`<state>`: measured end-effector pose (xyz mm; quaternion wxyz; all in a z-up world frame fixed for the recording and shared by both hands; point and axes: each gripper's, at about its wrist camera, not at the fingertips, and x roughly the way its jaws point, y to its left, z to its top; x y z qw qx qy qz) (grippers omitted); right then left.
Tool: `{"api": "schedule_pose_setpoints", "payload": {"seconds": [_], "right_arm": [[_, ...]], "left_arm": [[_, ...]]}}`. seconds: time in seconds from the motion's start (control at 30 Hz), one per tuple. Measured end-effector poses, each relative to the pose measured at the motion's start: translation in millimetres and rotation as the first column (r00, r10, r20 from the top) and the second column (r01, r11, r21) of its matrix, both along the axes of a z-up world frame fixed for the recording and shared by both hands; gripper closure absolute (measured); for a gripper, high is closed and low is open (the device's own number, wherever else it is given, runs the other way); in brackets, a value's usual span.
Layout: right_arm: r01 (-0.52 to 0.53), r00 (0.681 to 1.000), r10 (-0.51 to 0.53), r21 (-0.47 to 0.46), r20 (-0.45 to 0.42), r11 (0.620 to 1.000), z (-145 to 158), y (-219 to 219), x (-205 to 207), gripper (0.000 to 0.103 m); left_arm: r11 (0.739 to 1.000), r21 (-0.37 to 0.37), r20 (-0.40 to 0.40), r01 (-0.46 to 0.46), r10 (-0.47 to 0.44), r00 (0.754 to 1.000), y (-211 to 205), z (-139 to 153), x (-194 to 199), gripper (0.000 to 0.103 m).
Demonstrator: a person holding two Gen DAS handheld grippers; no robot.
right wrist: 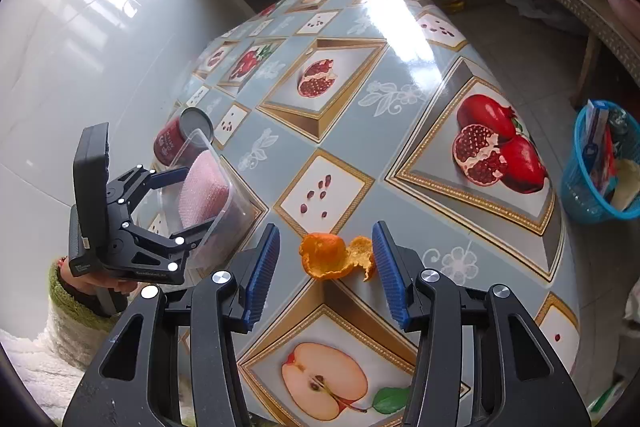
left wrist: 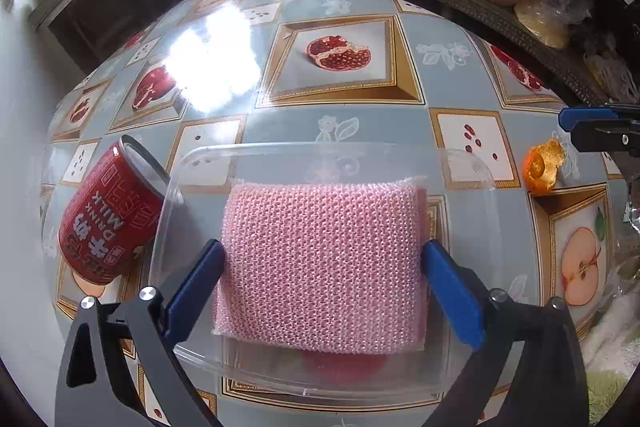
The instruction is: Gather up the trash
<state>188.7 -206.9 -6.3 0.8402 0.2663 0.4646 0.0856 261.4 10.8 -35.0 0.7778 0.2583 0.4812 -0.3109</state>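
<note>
Left wrist view
- left gripper (left wrist: pixel 322 275): closed on the pink sponge (left wrist: pixel 320 259), which is held over a clear plastic box (left wrist: pixel 460 163).
- can (left wrist: pixel 108 219): lying on its side on the table (left wrist: pixel 448 43), seemingly touching the box's left wall; a nudge to the box could roll it toward the table edge.
- sponge: not obviously trash; could be binned by mistake.

Right wrist view
- right gripper (right wrist: pixel 326 263): fingers spread apart, orange peel (right wrist: pixel 332 255) lying on the table between them, nothing held yet.
- peel risk: thin and curled; could be crushed, torn or slid out if the fingers close too high.
- basket (right wrist: pixel 580 187): on the floor beyond the table's right edge, already holding trash; peel could be dropped short during the carry.
</note>
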Motion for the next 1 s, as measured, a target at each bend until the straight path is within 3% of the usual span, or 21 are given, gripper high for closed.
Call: {"api": "schedule_pose_setpoints", "payload": {"seconds": [0.23,0.33,0.53,0.63,0.73,0.83,1.0], "right_arm": [[0.009,1.000,-0.009,-0.006,0.000,1.000,2.2,-3.0,-3.6,0.056],[0.015,1.000,-0.015,-0.004,0.002,1.000,2.6,-4.7,-4.5,0.056],[0.031,0.999,-0.031,0.004,0.010,1.000,6.0,-9.1,-6.9,0.056],[0.042,0.999,-0.042,0.008,0.016,0.999,8.4,-12.5,-8.3,0.056],[0.054,0.998,-0.054,0.011,0.018,0.998,9.1,-14.2,-9.0,0.056],[0.061,0.998,-0.062,0.013,0.017,0.998,11.0,-15.5,-12.1,0.056],[0.086,0.996,-0.086,-0.002,0.017,0.996,13.8,-22.1,-20.6,0.056]], "left_arm": [[0.989,-0.122,-0.045,-0.086,0.081,0.996,17.0,18.0,6.6,0.010],[0.971,-0.206,-0.058,-0.121,0.112,0.992,27.3,32.5,4.9,0.010],[0.881,-0.449,-0.089,-0.152,0.125,0.988,49.4,73.8,2.3,0.010],[0.849,-0.507,-0.105,-0.152,0.114,0.988,43.1,88.2,6.3,0.010],[0.861,-0.491,-0.071,-0.134,0.114,0.991,17.7,98.3,19.3,0.010],[0.893,-0.440,-0.062,-0.096,0.076,0.995,-21.1,96.4,37.4,0.009],[0.964,-0.254,-0.100,-0.083,0.059,0.993,-86.1,54.5,72.2,0.007]]}}
